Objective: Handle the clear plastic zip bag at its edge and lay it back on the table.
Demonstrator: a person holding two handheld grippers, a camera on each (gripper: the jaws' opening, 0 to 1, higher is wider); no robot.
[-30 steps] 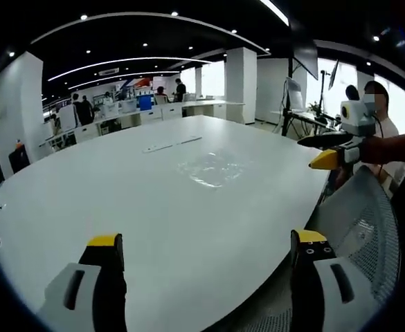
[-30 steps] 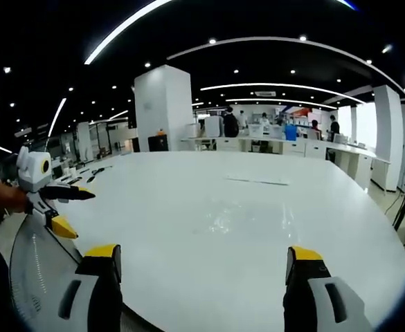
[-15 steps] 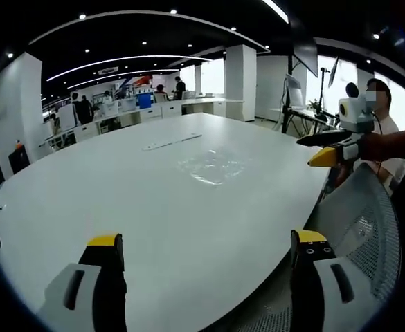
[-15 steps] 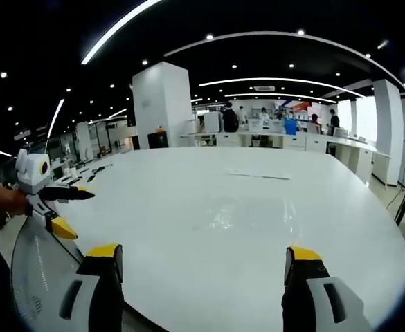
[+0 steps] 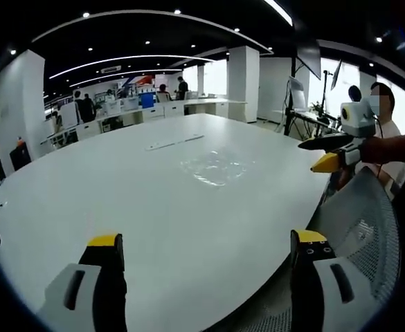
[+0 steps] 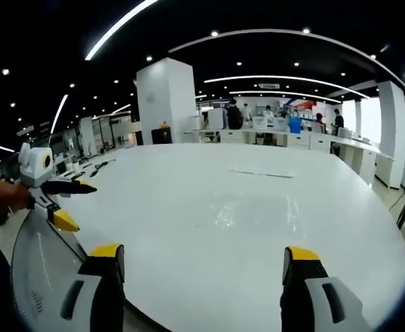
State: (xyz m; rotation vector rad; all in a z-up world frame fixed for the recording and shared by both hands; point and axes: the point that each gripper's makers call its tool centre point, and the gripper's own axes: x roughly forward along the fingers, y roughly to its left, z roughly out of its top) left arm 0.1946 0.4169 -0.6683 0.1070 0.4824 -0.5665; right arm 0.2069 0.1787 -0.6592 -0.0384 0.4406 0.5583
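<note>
The clear plastic zip bag [image 5: 214,168] lies flat and crinkled in the middle of the big white table [image 5: 119,194]; in the right gripper view the bag [image 6: 240,213] shows as faint glints. My left gripper [image 5: 202,252] is open near the table's near edge, well short of the bag, nothing between its yellow-tipped jaws. My right gripper [image 6: 201,266] is open too, at the table's edge and apart from the bag. Each gripper appears in the other's view, the right gripper [image 5: 325,153] at the right, the left gripper [image 6: 65,204] at the left, both held above a chair.
A grey mesh chair back [image 5: 365,228] stands by the table edge under the grippers. A thin white strip [image 5: 173,143] lies on the table beyond the bag. Desks, pillars and several people fill the office behind.
Both views have shifted slightly with the hands. The bag lies where it was, and both grippers stay open.
</note>
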